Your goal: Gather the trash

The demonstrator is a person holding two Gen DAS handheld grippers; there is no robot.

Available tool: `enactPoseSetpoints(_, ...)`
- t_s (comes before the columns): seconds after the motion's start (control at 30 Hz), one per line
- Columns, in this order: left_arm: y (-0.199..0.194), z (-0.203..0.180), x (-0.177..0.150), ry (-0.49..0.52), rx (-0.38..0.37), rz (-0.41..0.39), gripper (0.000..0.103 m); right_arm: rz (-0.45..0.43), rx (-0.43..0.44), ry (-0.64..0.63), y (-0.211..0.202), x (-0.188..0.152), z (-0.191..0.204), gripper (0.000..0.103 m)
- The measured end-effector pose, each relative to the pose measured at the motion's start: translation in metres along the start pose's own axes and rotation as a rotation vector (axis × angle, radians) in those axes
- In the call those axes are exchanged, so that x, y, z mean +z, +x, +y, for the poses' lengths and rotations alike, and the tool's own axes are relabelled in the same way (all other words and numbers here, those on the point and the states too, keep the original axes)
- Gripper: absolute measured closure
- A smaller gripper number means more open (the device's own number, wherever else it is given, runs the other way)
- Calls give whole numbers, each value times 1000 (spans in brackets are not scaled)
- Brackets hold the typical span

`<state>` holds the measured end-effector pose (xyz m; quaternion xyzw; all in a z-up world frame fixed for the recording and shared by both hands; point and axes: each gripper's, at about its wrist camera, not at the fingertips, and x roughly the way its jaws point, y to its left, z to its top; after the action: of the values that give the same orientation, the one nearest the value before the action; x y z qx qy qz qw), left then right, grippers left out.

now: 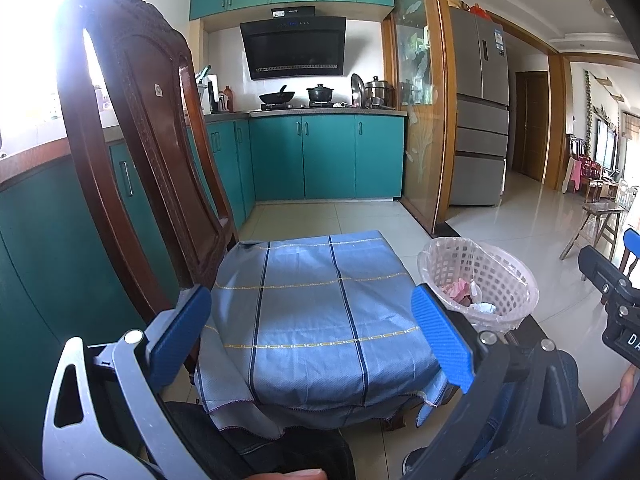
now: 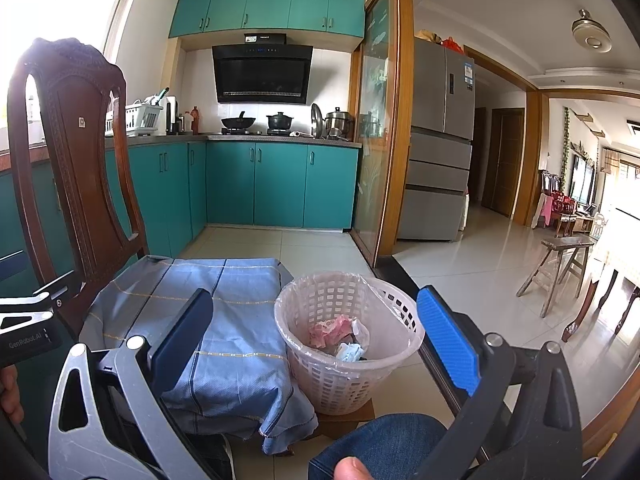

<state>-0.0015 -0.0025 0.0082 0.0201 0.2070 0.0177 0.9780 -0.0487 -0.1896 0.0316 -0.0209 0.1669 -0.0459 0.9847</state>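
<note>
Beside the cloth-covered chair (image 2: 208,320), 1 lined basket (image 2: 348,360) holding crumpled trash (image 2: 334,332) is seen; left gripper (image 1: 312,336) and right gripper (image 2: 316,344) spread empty, collection judged finished or awaiting further litter.

The left gripper (image 1: 312,332) has its two blue fingers (image 1: 182,330) spread wide apart, holding nothing. The right gripper (image 2: 316,344) is spread wide too, and it holds nothing. Both point forward, side by side. A thumb (image 2: 354,468) shows at the bottom.
</note>
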Motion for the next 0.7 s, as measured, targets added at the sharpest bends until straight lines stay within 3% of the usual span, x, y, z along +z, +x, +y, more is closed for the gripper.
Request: enactPoseSetpoints(0.7, 11, -1, -5, -10, 6, 38, 3, 30, 12, -6, 14, -4, 9, 3)
